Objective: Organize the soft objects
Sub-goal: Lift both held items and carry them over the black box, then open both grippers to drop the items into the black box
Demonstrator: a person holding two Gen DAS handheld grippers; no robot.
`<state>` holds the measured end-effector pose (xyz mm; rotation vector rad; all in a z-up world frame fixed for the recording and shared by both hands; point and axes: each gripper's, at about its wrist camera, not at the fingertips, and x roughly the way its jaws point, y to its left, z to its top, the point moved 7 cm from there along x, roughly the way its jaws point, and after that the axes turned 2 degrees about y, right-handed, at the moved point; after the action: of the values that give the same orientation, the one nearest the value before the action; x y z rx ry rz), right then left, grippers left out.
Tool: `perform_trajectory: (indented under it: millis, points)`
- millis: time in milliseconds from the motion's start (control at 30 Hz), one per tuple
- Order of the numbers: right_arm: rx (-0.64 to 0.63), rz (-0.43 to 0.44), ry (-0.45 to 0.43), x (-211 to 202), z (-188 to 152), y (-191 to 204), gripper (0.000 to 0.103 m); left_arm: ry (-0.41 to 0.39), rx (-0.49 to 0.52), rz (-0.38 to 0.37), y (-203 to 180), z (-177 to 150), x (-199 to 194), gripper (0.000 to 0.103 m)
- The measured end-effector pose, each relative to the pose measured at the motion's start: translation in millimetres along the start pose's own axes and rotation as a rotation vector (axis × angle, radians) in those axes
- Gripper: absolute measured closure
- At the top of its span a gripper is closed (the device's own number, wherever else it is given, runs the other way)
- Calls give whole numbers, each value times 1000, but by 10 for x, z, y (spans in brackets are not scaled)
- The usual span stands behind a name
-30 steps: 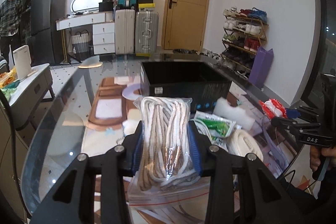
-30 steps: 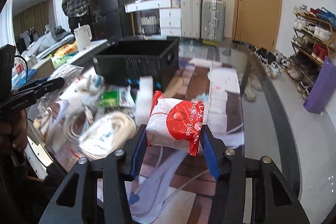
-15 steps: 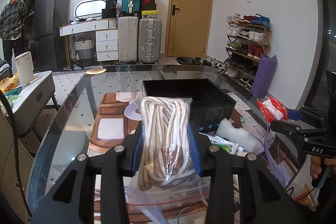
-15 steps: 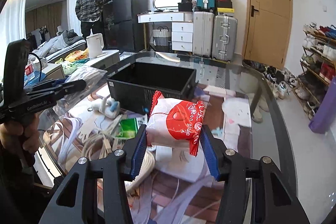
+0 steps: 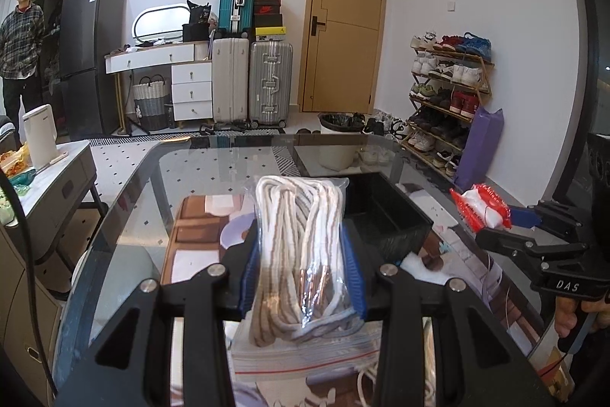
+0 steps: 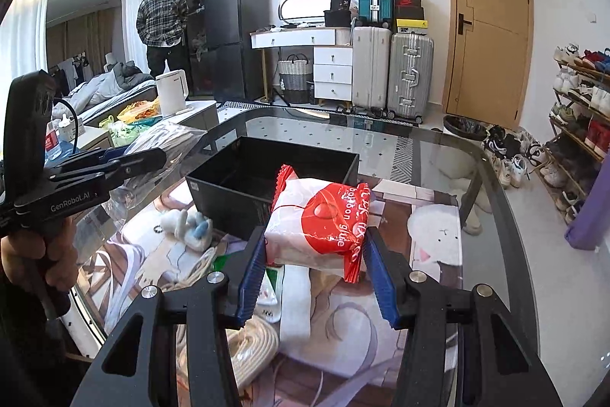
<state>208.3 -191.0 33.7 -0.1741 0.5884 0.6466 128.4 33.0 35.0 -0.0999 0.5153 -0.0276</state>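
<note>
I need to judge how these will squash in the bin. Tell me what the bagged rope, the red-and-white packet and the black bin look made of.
Bagged rope: braided cord, probably cotton, white and tan, in a clear glossy zip bag that glints.
Red-and-white packet: thin shiny plastic film with crimped ends; contents look soft and white, material unclear.
Black bin: rigid, matte plastic by the look, with straight thin walls.

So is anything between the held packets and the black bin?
Nothing visible. The left gripper holds the clear bag of rope, the right gripper the red-and-white packet; the open black plastic bin lies ahead, unobstructed.
</note>
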Motion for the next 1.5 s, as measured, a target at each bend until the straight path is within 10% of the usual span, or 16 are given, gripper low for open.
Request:
perform_trajectory:
  millis: [1500]
  points:
    - [-83, 58, 104, 1101, 356, 114, 50, 101, 45, 20, 9, 160, 1080, 64]
